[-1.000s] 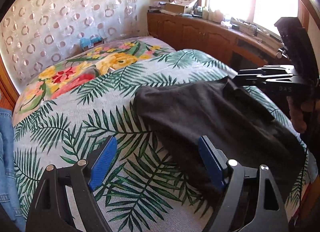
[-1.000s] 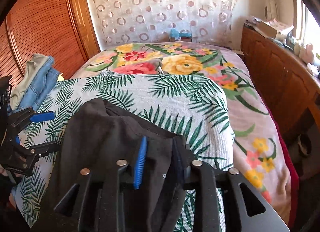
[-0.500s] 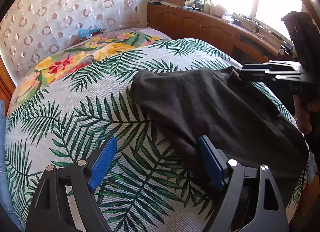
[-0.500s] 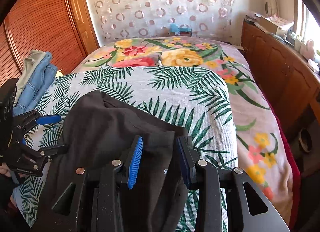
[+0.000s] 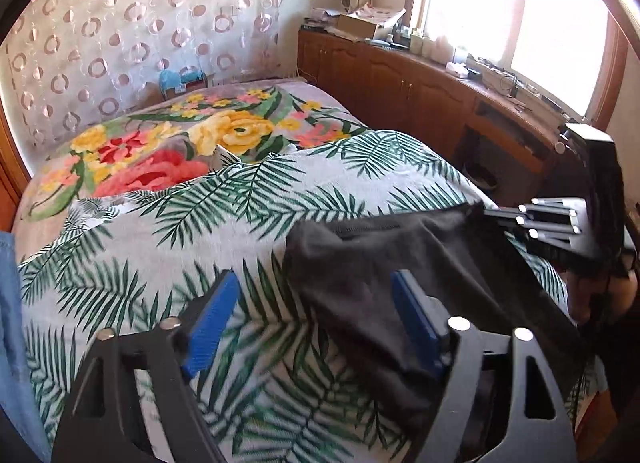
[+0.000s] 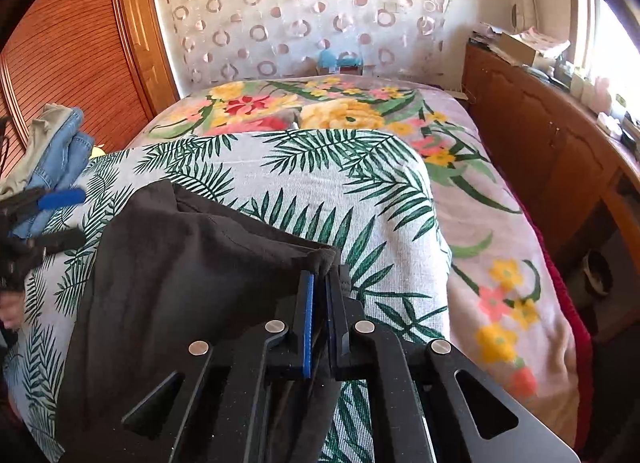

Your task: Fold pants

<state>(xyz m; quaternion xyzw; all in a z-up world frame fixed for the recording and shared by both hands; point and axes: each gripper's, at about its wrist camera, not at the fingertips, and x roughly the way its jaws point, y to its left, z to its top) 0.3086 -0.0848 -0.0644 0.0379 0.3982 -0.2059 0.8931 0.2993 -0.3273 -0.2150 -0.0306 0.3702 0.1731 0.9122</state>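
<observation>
Your right gripper (image 6: 318,295) has just clamped shut on the corner of the black pants (image 6: 180,263), your left gripper (image 5: 312,315) narrowing yet released, one pad over the cloth — pants rumpled on the palm-leaf bedspread (image 5: 240,215), folded jeans (image 6: 60,155) plain only in the right view.

The near end of the dark grey fabric pants (image 6: 192,287) is covered by the black frame of the right gripper (image 6: 318,295) and cut off by the lower edge of the right wrist view. In the left wrist view, the blue denim garment (image 5: 12,327) is cut by the left edge, so only a strip is seen. The small objects on the brown wooden cabinet (image 5: 416,87) under the window cannot be identified.
</observation>
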